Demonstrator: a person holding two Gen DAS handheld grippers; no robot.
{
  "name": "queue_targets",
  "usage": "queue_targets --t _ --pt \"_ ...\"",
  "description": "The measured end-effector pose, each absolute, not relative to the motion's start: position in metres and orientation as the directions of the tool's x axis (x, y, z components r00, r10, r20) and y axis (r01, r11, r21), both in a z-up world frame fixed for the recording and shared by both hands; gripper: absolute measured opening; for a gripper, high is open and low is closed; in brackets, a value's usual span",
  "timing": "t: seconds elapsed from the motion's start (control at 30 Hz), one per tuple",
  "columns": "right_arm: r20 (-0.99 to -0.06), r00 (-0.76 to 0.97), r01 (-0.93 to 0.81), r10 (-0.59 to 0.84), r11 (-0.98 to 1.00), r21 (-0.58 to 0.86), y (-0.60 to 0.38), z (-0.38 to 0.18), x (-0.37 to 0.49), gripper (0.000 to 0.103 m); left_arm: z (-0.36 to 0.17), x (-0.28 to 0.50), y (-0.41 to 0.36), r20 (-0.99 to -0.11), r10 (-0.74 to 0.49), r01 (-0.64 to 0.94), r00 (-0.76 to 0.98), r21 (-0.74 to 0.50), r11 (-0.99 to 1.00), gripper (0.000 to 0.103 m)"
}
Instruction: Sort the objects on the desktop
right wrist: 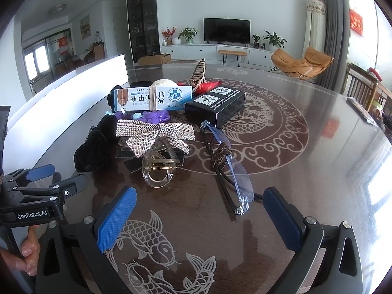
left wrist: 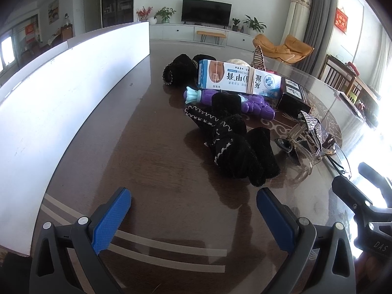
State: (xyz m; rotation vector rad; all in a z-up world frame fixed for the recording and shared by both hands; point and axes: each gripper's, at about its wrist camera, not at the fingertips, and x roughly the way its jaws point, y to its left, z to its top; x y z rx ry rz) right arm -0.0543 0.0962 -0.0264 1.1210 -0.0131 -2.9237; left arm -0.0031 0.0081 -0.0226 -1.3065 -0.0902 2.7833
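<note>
Both grippers hovering w/ jaws wide, empty: right gripper [right wrist: 198, 218] facing rimless glasses [right wrist: 229, 169] lying on glass table [right wrist: 306, 196] btwn its fingers — light, fragile, prob slippery, so pinching at folded temples, not lens; left gripper [left wrist: 193, 218] nearing soft black cloth [left wrist: 235, 144].

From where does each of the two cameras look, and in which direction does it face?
Left wrist: sits on the open left gripper, low over the table, facing the black gloves; the right gripper shows at its right.
Right wrist: sits on the open right gripper, facing the eyeglasses and hair clip; a hand shows.
Shared: medicine box, television.
</note>
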Motion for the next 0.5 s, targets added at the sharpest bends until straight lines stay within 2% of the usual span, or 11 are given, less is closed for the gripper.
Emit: queue_targets --t 0.17,0.5 --pt "-0.685 -0.729 0.005 -0.007 -1.0 0.004 0.0955 -0.0284 -0.0574 0.103 -0.0255 -0.0019 0.014 -0.78 0.027 -0.046 -0.625 0.002 -0.999 0.103" --pt "-0.694 -0.72 -0.003 0.006 -1.0 -0.005 0.0942 -0.0311 -0.0601 0.103 -0.0249 0.0005 0.0125 -0.778 0.027 -0.051 -0.628 0.006 -0.999 0.103"
